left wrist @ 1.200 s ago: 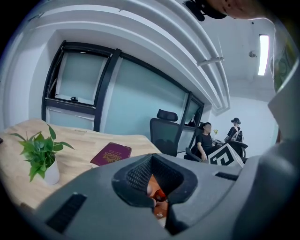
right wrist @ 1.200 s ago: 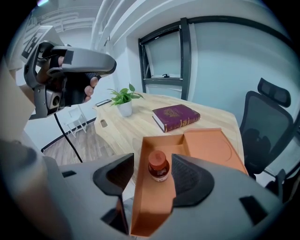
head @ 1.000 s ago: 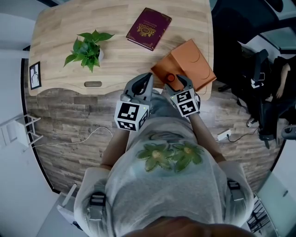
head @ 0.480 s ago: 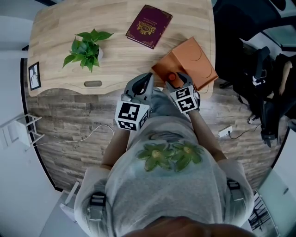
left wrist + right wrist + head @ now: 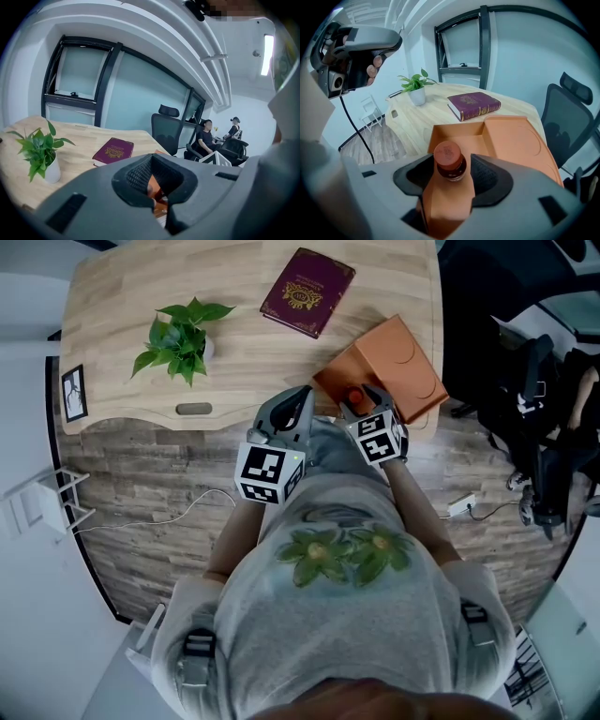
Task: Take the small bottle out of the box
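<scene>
The small bottle has a red-brown cap and sits in an orange cardboard sleeve. My right gripper is shut on it, the cap standing up between the jaws. In the head view the bottle's cap shows at the near edge of the open orange box, just ahead of the right gripper. The box lies open on the table behind the bottle, lid flat to the right. My left gripper hovers beside it at the table's front edge, jaws together on nothing.
On the wooden table lie a maroon book and a potted green plant; a small picture frame sits at the left edge. Office chairs and seated people are to the right, off the table.
Hardly anything: the head view has shifted slightly, and both grippers keep their places by the box, the right one still holding the bottle.
</scene>
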Demonstrator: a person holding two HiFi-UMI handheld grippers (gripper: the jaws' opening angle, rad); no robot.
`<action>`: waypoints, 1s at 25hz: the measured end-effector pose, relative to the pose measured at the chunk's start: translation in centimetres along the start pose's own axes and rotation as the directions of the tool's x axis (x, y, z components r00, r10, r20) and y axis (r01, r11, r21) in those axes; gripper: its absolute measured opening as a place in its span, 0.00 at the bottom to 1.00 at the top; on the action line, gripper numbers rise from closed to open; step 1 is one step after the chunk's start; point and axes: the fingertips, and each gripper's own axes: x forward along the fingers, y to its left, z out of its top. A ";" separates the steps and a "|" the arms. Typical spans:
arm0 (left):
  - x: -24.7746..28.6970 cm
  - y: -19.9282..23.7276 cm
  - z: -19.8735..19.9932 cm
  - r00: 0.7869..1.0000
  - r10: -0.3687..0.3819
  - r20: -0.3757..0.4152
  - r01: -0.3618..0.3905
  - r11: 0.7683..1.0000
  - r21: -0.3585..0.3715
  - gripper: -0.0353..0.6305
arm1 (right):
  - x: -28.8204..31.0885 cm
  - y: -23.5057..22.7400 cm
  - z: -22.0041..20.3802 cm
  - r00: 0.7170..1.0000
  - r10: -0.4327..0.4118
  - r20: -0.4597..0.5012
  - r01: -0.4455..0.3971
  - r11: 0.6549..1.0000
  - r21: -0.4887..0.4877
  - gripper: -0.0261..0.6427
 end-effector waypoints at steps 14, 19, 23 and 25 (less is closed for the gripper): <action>0.0 0.0 0.5 1.000 0.003 0.006 -0.003 0.999 0.035 0.06 | 0.9 -0.2 -0.6 1.000 -0.009 -0.019 0.009 0.999 -0.035 0.37; -0.2 0.1 0.2 1.000 0.006 0.000 -0.006 0.999 0.032 0.06 | 1.2 -0.1 -0.7 1.000 -0.011 -0.022 0.010 0.999 -0.040 0.37; -0.4 0.2 0.2 1.000 0.013 0.000 -0.013 0.999 0.030 0.06 | 1.4 0.0 -0.9 1.000 -0.010 -0.030 0.008 0.999 -0.048 0.37; -0.4 0.2 0.2 1.000 0.016 0.002 -0.016 0.999 0.030 0.06 | 1.5 0.0 -1.1 0.999 -0.008 -0.037 0.006 0.999 -0.050 0.37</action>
